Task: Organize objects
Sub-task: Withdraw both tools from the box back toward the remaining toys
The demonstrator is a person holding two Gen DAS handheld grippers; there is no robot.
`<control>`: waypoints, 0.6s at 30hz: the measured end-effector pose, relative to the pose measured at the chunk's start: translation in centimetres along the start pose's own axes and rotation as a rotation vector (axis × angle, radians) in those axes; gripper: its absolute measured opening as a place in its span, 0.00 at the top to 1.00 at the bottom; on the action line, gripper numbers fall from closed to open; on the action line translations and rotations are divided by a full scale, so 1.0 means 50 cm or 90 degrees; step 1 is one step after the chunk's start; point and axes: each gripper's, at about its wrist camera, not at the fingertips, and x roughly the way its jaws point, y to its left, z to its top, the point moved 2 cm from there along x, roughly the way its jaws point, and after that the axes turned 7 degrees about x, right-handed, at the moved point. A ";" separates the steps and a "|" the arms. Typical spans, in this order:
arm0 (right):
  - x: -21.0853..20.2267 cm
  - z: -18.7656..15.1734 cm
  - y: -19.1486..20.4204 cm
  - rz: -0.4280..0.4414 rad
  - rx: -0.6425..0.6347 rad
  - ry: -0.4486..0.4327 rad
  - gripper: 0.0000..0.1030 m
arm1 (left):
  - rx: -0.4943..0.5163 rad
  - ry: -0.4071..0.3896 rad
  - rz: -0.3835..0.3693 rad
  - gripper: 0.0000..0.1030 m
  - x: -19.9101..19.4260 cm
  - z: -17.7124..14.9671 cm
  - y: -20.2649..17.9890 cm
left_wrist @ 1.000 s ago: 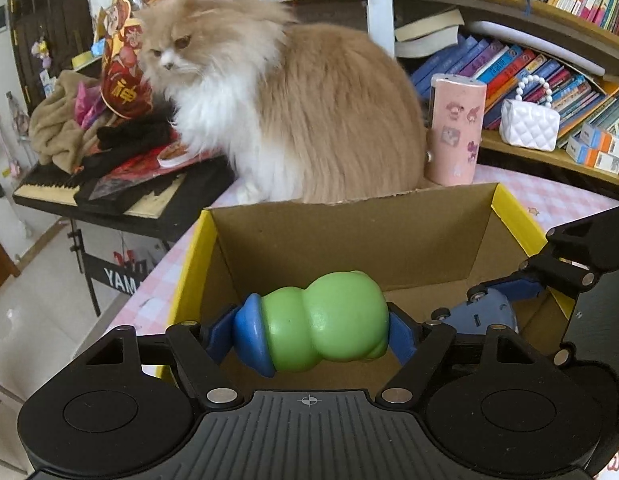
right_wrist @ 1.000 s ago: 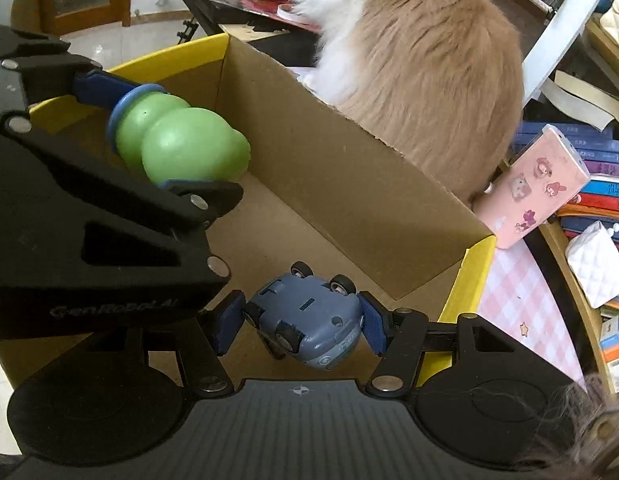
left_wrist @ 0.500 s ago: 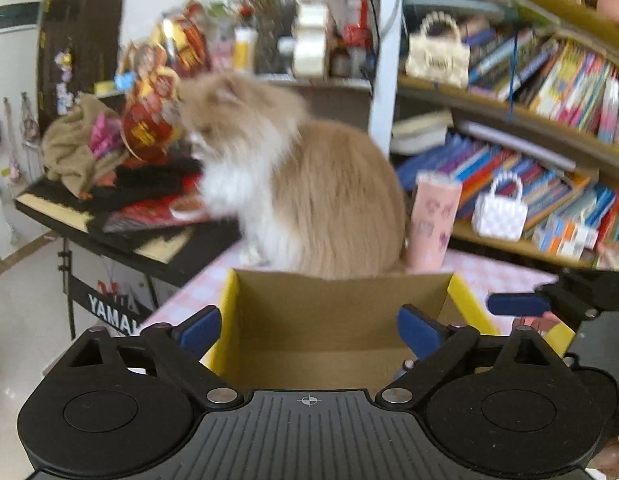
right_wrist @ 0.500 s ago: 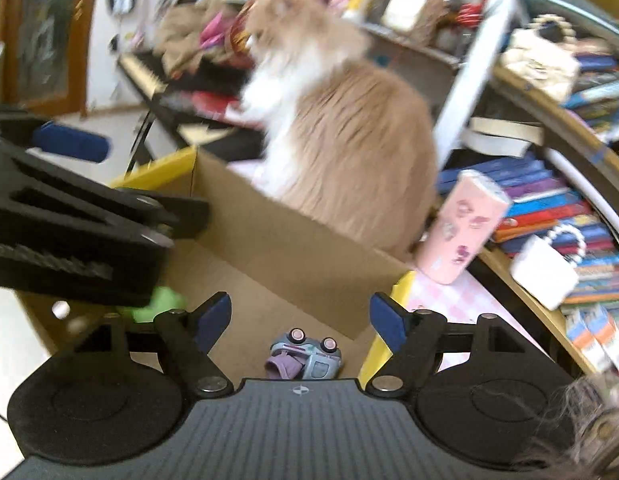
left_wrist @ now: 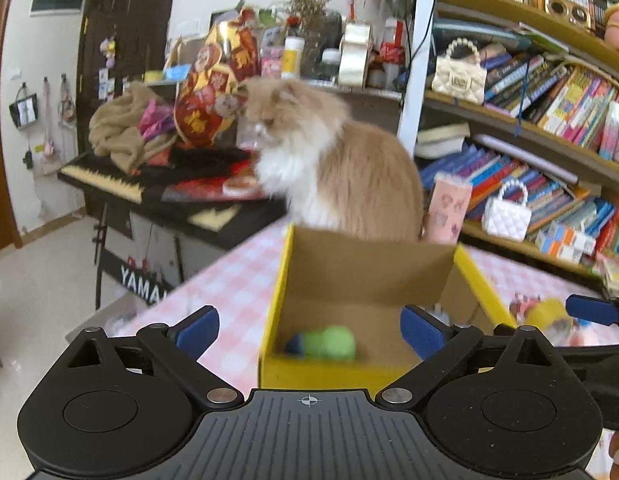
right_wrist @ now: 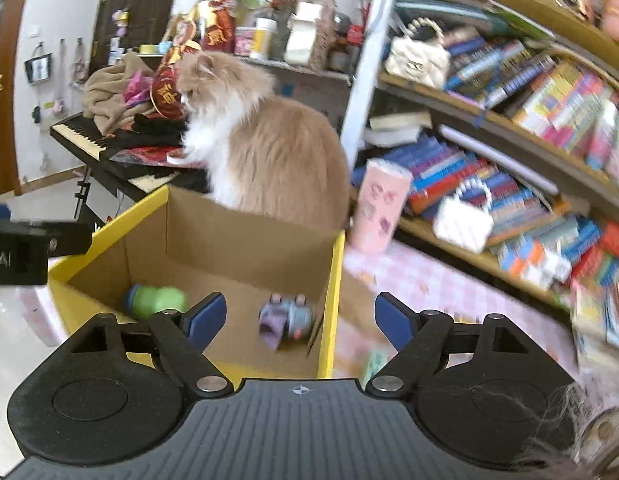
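An open cardboard box with yellow edges (left_wrist: 365, 276) (right_wrist: 245, 248) stands on the pink checked table. A green and blue toy (left_wrist: 323, 343) (right_wrist: 155, 300) lies on its floor at the left. A blue-grey toy car (right_wrist: 287, 318) lies on its floor at the right. My left gripper (left_wrist: 309, 328) is open and empty, held back above the box's near side. My right gripper (right_wrist: 299, 318) is open and empty, held back above the box's right near corner. A yellow object (left_wrist: 543, 314) lies blurred on the table to the right of the box.
A fluffy cream cat (left_wrist: 333, 160) (right_wrist: 261, 140) sits right behind the box. A pink tumbler (left_wrist: 447, 208) (right_wrist: 381, 204) stands beside it. Bookshelves (right_wrist: 509, 140) fill the right. A cluttered keyboard (left_wrist: 121, 180) stands at the left, with bare floor beyond the table edge.
Both grippers opened and dropped their toys into the box: the green toy from the left, the car from the right. Both then pulled up and back from the box.
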 end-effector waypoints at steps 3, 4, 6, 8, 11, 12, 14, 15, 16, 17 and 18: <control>-0.027 -0.047 0.009 -0.011 0.028 0.022 0.22 | -0.007 0.028 -0.001 0.04 -0.019 -0.043 0.005; -0.036 -0.064 0.013 -0.013 0.035 0.030 0.22 | -0.007 0.032 0.001 0.04 -0.026 -0.054 0.005; -0.054 -0.096 0.023 -0.022 0.045 0.046 0.22 | -0.002 0.041 0.007 0.04 -0.041 -0.076 0.004; -0.072 -0.125 0.034 -0.028 0.049 0.057 0.22 | 0.001 0.053 0.008 0.04 -0.054 -0.096 0.004; -0.089 -0.154 0.048 -0.023 0.052 0.075 0.22 | 0.003 0.073 0.007 0.04 -0.068 -0.122 0.005; -0.095 -0.161 0.053 -0.026 0.052 0.077 0.22 | 0.004 0.079 0.008 0.04 -0.073 -0.131 0.005; -0.110 -0.174 0.063 -0.026 0.055 0.080 0.22 | 0.006 0.086 0.008 0.04 -0.083 -0.145 0.004; -0.118 -0.181 0.069 -0.027 0.057 0.082 0.22 | 0.010 0.090 0.009 0.04 -0.088 -0.152 0.003; -0.124 -0.187 0.071 -0.029 0.059 0.084 0.22 | 0.017 0.093 0.011 0.04 -0.093 -0.158 0.001; -0.132 -0.195 0.076 -0.031 0.059 0.089 0.22 | 0.025 0.098 0.012 0.04 -0.098 -0.164 -0.002; -0.138 -0.203 0.079 -0.033 0.059 0.093 0.22 | 0.031 0.101 0.012 0.04 -0.101 -0.169 -0.004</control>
